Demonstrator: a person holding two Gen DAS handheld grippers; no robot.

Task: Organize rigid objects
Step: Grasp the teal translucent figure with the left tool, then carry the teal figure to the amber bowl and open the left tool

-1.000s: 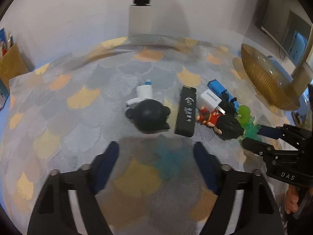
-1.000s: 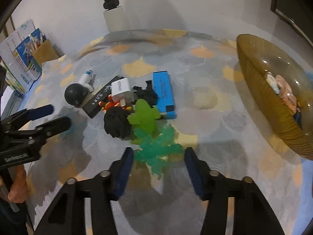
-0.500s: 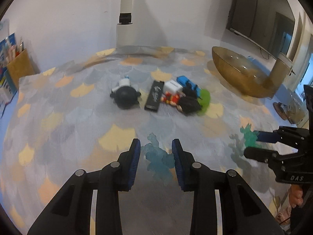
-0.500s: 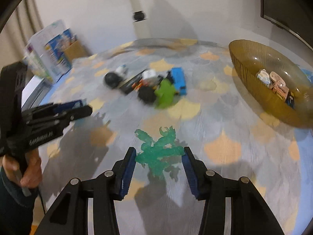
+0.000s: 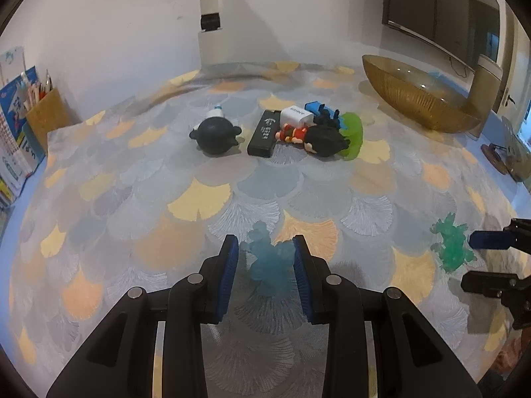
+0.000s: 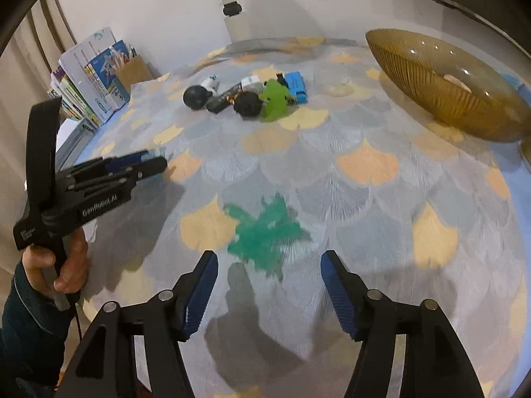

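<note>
My left gripper is shut on a translucent blue figure, held above the patterned tablecloth. My right gripper is open; a translucent green figure shows blurred just ahead of its fingers, apart from the pads. The green figure also shows in the left wrist view beside the right gripper's fingertips. A pile of toys sits at the far middle: black round figure, black stick, white charger, red doll with black hair, light green toy, blue block.
An amber ribbed bowl stands at the far right with small items inside. Books and a pencil holder stand at the left edge. A white post rises at the back. The table edge curves close on the left.
The right gripper's jaws have opened wide and the green figure is no longer clamped. Both grippers pulled back from the pile; the left still holds the blue figure.
</note>
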